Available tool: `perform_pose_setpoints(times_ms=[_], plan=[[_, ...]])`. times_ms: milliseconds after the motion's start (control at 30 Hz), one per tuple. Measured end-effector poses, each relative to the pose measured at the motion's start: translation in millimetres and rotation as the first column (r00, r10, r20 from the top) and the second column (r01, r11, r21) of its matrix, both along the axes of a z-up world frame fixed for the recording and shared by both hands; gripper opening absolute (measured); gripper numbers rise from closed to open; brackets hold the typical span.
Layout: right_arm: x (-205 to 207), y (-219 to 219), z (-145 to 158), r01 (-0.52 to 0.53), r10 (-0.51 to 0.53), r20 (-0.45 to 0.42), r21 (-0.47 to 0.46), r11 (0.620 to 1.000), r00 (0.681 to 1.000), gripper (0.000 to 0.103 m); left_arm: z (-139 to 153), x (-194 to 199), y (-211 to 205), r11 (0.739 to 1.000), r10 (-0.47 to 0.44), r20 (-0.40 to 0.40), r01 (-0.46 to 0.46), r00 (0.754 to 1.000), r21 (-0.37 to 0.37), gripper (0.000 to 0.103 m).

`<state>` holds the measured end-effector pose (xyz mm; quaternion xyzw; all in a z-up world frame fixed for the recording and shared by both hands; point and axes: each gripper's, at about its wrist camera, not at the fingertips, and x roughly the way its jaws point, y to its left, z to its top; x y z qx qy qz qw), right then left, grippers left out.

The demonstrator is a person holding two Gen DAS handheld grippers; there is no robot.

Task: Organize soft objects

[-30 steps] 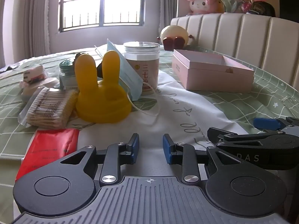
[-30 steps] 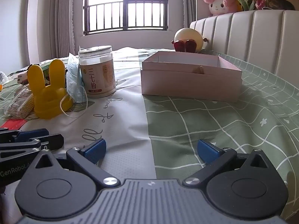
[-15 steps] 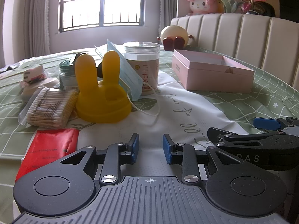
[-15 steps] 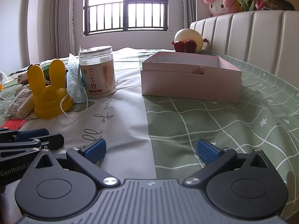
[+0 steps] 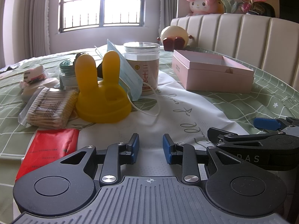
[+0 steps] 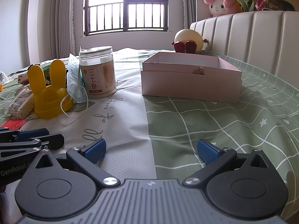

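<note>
A yellow rubber bunny stand [image 5: 101, 95] [image 6: 49, 91] sits on the bed cover, with a blue face mask [image 5: 124, 71] [image 6: 73, 78] leaning between it and a clear jar [image 5: 143, 65] [image 6: 98, 72]. An open pink box [image 5: 211, 71] [image 6: 190, 76] stands to the right with a small tan item inside. My left gripper [image 5: 151, 148] is open with a narrow gap and empty, low over the white cloth in front of the bunny. My right gripper [image 6: 151, 149] is wide open and empty, in front of the box.
A pack of cotton swabs [image 5: 49, 108], a red packet [image 5: 50, 147], a green-lidded jar [image 5: 67, 76] and small packets lie left. A round plush [image 6: 187, 40] sits by the padded headboard [image 5: 243, 35]; a pink plush [image 6: 220, 5] sits on top.
</note>
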<state>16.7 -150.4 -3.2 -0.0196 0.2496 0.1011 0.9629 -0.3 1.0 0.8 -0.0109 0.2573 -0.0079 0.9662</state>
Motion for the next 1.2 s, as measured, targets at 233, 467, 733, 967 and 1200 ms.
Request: perform_pose_setpoints(times_ms=[233,467,733,967,1200], plan=[[-0.1,0.0,0.0,0.000,0.000,0.001,-0.001,1.000,1.000,0.103,0.0,0.0,-0.1,1.000,0.000,0.000,0.000,1.000,-0.001,0.032],[-0.2,-0.1,-0.1,0.000,0.000,0.002,0.000,1.000,1.000,0.103,1.4,-3.4,1.6,1.000,0.000,0.001,0.000,1.000,-0.002,0.032],[-0.2,-0.1,-0.1,0.000,0.000,0.002,0.000,1.000,1.000,0.103,1.6,-3.8,1.7,1.000,0.000,0.002,0.000,1.000,-0.002,0.032],[-0.3,0.1,0.0,0.001,-0.001,0.002,-0.001,1.000,1.000,0.103,1.6,-3.9,1.9,1.000,0.000,0.002,0.000,1.000,-0.003,0.032],[0.6,0.1,-0.3,0.000,0.000,0.002,-0.001,1.000,1.000,0.103,1.9,-3.8,3.6,1.000,0.001,0.003,-0.001,1.000,-0.001,0.032]])
